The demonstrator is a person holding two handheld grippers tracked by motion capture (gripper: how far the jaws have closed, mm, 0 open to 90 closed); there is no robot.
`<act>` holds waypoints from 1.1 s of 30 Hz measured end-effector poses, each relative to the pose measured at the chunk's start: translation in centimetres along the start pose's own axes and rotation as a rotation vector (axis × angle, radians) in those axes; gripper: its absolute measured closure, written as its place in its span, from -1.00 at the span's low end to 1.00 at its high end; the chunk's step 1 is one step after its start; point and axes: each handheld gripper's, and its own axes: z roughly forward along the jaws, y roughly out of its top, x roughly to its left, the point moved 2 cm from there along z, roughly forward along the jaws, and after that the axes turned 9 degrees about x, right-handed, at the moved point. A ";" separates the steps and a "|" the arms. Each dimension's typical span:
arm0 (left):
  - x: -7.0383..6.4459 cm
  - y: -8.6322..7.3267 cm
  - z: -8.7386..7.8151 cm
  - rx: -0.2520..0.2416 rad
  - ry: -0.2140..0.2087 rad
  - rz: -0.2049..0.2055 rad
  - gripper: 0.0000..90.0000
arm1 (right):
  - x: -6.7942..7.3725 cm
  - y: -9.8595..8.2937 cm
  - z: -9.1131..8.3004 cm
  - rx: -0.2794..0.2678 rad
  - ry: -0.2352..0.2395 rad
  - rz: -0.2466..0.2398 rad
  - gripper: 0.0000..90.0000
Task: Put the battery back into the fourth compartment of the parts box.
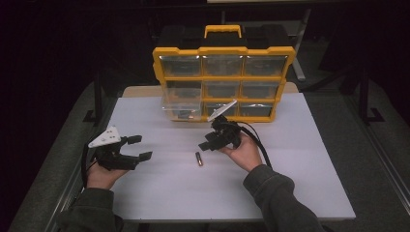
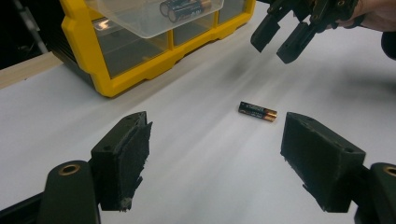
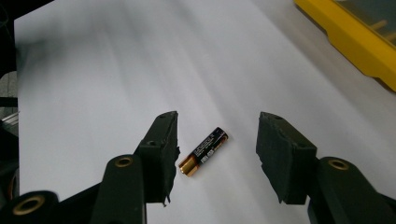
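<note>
A black and gold battery (image 1: 198,158) lies flat on the white table, also seen in the left gripper view (image 2: 258,111) and the right gripper view (image 3: 203,151). My right gripper (image 1: 206,143) hovers open just above and right of it; its jaws stand apart with the battery below the gap (image 3: 215,144). My left gripper (image 1: 139,147) is open at the table's left, aimed toward the battery (image 2: 215,158). A clear drawer (image 1: 182,103) is pulled out of the yellow organizer (image 1: 222,82) and holds batteries (image 2: 184,7).
The yellow organizer with clear drawers stands upright at the back of the white table (image 1: 300,159). Dark floor surrounds the table. My right gripper (image 2: 285,35) shows at the top of the left gripper view.
</note>
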 end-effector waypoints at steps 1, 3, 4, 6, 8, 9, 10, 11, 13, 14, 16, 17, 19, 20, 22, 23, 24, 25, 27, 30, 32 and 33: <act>0.0 0.0 0.0 0.000 0.000 -0.001 -0.49 | 0.1 0.0 0.1 0.000 0.000 0.002 0.05; 0.0 0.0 0.0 0.002 0.000 -0.001 -0.49 | 0.2 -0.1 0.4 0.003 0.000 0.005 0.05; 0.0 0.0 0.0 0.005 0.000 0.001 -0.49 | 0.2 -0.1 0.6 0.003 -0.001 -0.003 0.04; 0.1 0.0 0.0 0.009 0.000 0.005 -0.49 | 0.3 -0.1 0.8 0.010 -0.002 -0.002 0.04; 0.1 0.0 0.0 0.009 0.001 0.005 -0.49 | 0.4 -0.2 1.2 0.011 -0.002 0.004 0.04; 0.1 0.0 0.0 0.009 0.001 0.006 -0.49 | 0.5 -0.3 1.3 0.016 -0.004 0.000 0.04; 0.0 0.0 0.0 0.008 0.001 0.003 -0.49 | 0.5 -0.4 1.5 0.018 -0.004 0.005 0.04; 0.1 0.0 0.0 0.008 0.001 0.002 -0.49 | 0.6 -0.4 1.7 0.018 0.003 0.005 0.04; 0.0 0.0 0.0 0.008 0.001 0.002 -0.49 | 0.6 -0.6 2.1 0.024 0.000 0.002 0.04; 0.1 0.0 0.0 0.009 0.000 0.006 -0.49 | 0.5 -0.6 2.3 0.028 -0.011 -0.018 0.04; 0.1 0.0 0.0 0.008 0.000 0.005 -0.49 | 0.6 -0.7 2.7 0.036 -0.012 -0.020 0.05; 0.1 0.0 0.0 0.009 0.001 0.006 -0.49 | 0.7 -0.7 2.9 0.036 -0.008 -0.018 0.05; 0.1 0.0 0.0 0.009 0.001 0.005 -0.49 | 0.7 -0.7 3.2 0.041 -0.007 -0.015 0.05; 0.1 0.0 0.0 0.009 0.001 0.003 -0.49 | 0.7 -0.7 3.5 0.041 -0.006 -0.016 0.05; 0.1 0.0 0.0 0.008 0.000 0.005 -0.49 | 0.8 -0.8 3.8 0.049 -0.011 -0.019 0.06; 0.1 0.0 0.0 0.008 0.000 0.004 -0.49 | 0.7 -0.8 4.0 0.052 -0.016 -0.023 0.06; 0.0 0.0 0.0 0.008 0.000 0.002 -0.49 | 0.7 -0.8 4.2 0.056 -0.018 -0.022 0.06; 0.1 0.0 0.0 0.007 0.001 0.002 -0.49 | 0.7 -0.8 4.4 0.060 -0.019 -0.021 0.07; 0.1 -0.1 0.0 0.007 0.001 0.002 -0.49 | 0.7 -0.9 4.7 0.072 -0.025 -0.014 0.07; 0.1 -0.1 0.0 0.007 0.000 0.001 -0.49 | 0.6 -1.1 5.1 0.084 -0.025 0.010 0.08; 0.1 -0.1 0.0 0.008 0.000 0.004 -0.49 | 0.5 -1.2 5.4 0.094 -0.023 0.024 0.08; 0.1 -0.1 0.0 0.008 0.000 0.007 -0.49 | 0.5 -1.2 5.5 0.098 -0.022 0.027 0.09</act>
